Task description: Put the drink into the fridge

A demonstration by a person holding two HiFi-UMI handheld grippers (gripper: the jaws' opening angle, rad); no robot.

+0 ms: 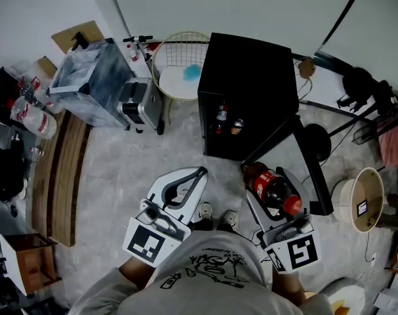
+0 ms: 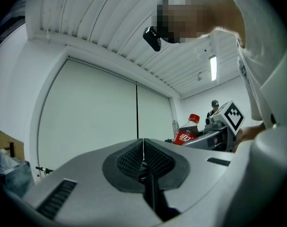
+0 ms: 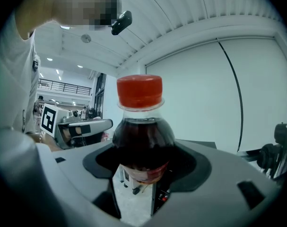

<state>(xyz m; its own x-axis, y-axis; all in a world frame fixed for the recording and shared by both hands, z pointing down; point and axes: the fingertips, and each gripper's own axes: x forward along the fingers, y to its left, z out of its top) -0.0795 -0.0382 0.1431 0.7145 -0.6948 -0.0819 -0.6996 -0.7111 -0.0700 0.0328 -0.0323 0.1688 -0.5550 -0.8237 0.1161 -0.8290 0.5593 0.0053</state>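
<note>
1. The right claw (image 3: 136, 176) is clamped on the lower body of the drink (image 3: 143, 136), a dark cola bottle with a red cap that stands up between the jaws.
2. The left claw (image 2: 143, 161) is seen pressed together with nothing between its pads; it is held at the lower middle of the head view.
3. The drink is carried in the air at the lower right of centre in the head view, above the floor (image 1: 133, 169) and just in front of the fridge (image 1: 251, 71).
4. The fridge, black and low, is found at the upper middle; its door (image 1: 272, 140) is judged to be swung open, and two small bottles (image 1: 229, 119) are glimpsed inside.
5. The pick-up is judged done; carrying the drink in, setting it on a shelf and closing the door are left.
6. White script is seen on the drink's red label, but it cannot be read. A black-and-white square marker (image 1: 297, 251) is borne by each claw.
</note>
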